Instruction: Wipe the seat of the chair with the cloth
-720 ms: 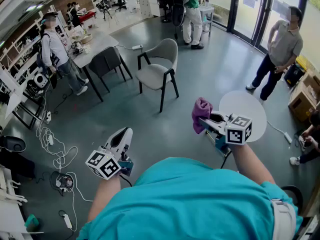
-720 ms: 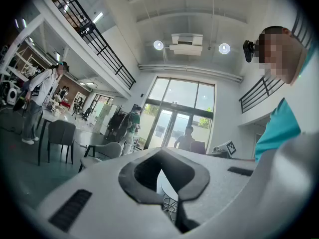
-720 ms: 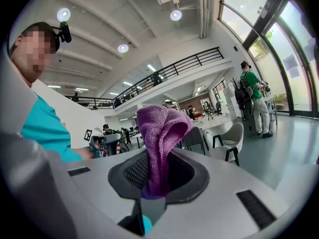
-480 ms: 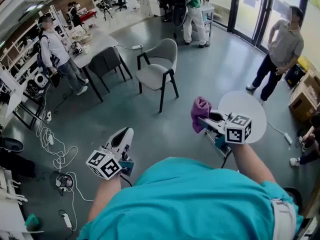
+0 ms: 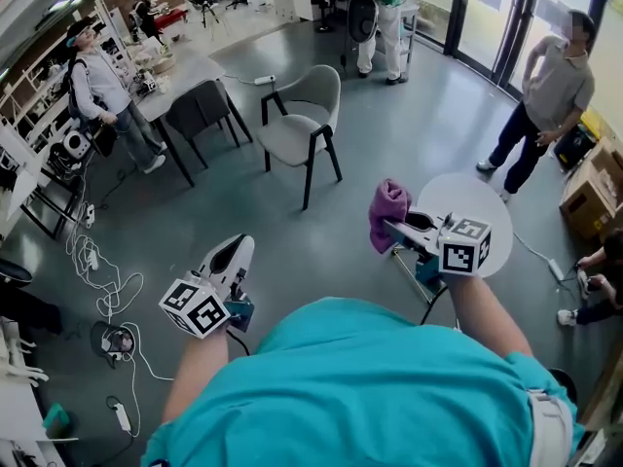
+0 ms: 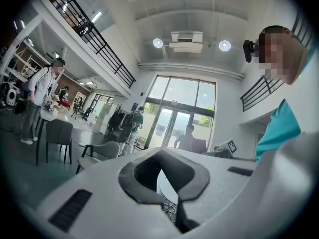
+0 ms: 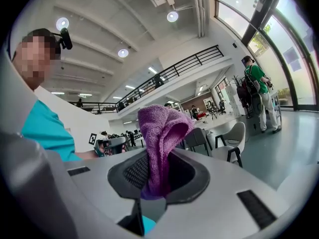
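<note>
Purple cloth point(image 5: 391, 207), clamped in the right gripper point(image 5: 396, 228), left gripper point(image 5: 238, 248) closed empty, could be jolted loose before the chair point(image 5: 292, 136).

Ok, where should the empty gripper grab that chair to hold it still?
Probably the thin black arm rail on the chair, with the left gripper coming down from above: the rail looks slim enough to fit between jaws, while the padded back is broad and curved.

Head view: steeply down from above, chair point(image 5: 297, 129) far off at upper centre. Left gripper view: low, close along the jaws, tilted up toward ceiling point(image 6: 184, 9) and glass doors point(image 6: 179, 111). Right gripper view: close behind the cloth point(image 7: 162, 133), tilted up likewise. Chair shared by all three.
</note>
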